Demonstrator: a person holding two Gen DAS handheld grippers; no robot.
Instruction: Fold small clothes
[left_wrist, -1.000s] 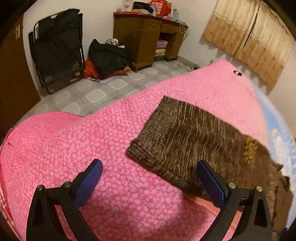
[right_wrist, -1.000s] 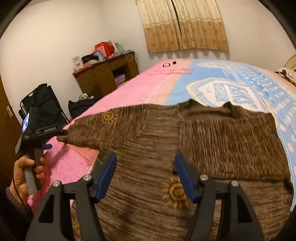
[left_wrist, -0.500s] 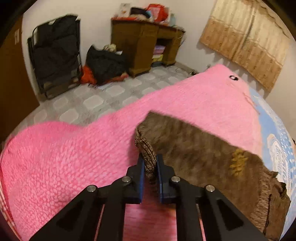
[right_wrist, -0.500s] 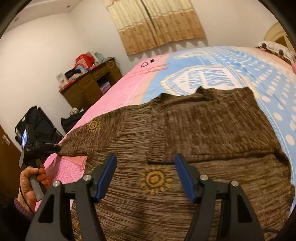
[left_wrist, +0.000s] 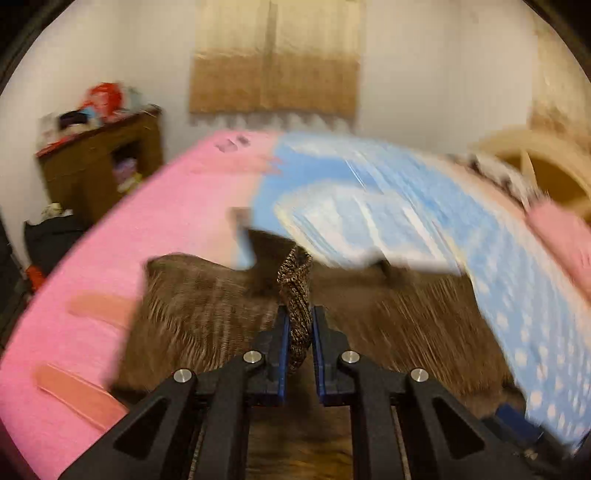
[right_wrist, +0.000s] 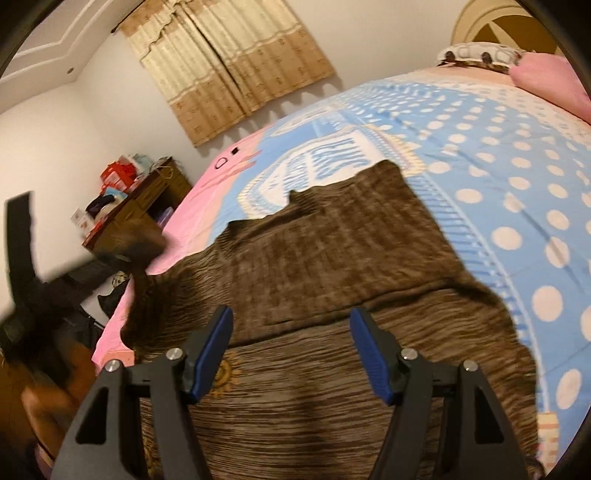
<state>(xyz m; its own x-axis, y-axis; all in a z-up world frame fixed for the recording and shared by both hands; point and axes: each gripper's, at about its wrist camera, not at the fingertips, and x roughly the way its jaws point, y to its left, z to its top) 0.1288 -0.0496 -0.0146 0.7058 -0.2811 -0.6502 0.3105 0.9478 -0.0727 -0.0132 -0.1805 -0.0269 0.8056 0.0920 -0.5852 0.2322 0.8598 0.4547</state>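
sweater (right_wrist: 332, 258): brown streaky knit, sun motifs, flat on bed (right_wrist: 517, 166) | my left gripper (left_wrist: 298, 332): clamped on its bunched sleeve | my right gripper (right_wrist: 291, 350): jaws wide, empty

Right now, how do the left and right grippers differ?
The left gripper is shut on a bunched sleeve of the brown sweater; the right gripper is open, holding nothing, above the sweater's body. Both have black frames and blue-padded fingers.

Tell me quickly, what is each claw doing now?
Left claw: closed on the sweater's sleeve.
Right claw: open, holding nothing, above the sweater.
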